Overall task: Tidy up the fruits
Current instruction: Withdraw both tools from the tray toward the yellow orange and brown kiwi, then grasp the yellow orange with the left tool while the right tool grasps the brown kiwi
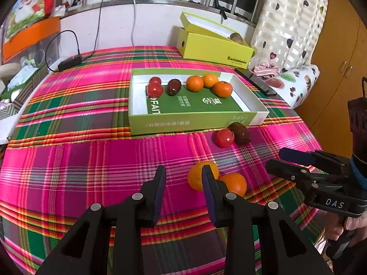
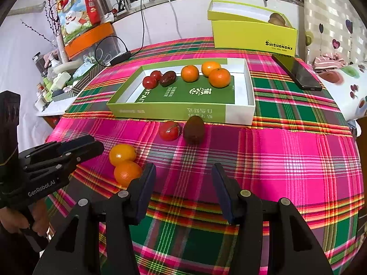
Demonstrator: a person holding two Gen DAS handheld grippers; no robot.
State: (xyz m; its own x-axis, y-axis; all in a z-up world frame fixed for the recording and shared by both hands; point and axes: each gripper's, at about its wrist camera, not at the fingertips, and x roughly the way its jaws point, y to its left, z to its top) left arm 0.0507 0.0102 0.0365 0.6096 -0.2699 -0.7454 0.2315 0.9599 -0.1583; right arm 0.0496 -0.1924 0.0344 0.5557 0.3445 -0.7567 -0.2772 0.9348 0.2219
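**Both tongs wide open over the checked cloth**

The left tongs (image 1: 183, 176) are spread wide and hold nothing. One finger (image 1: 209, 190) covers part of the far orange (image 1: 197, 176). The near orange (image 1: 235, 183) touches it on the right. The right tongs (image 2: 182, 174) are also wide and hold nothing, above bare plaid cloth (image 2: 286, 155).

Farther off, a red tomato (image 2: 169, 130) and a brown kiwi (image 2: 193, 129) lie side by side, just in front of the green tray (image 2: 160, 112). Inside the tray, along its far side, sit two tomatoes (image 2: 150, 82), a dark red fruit (image 2: 168, 78) and three oranges (image 2: 219, 77).

Behind the tray stands a yellow box (image 2: 252, 37) with its lid tilted. Something brown pokes out, too hidden to name. A black phone (image 2: 298, 73) lies at the right.
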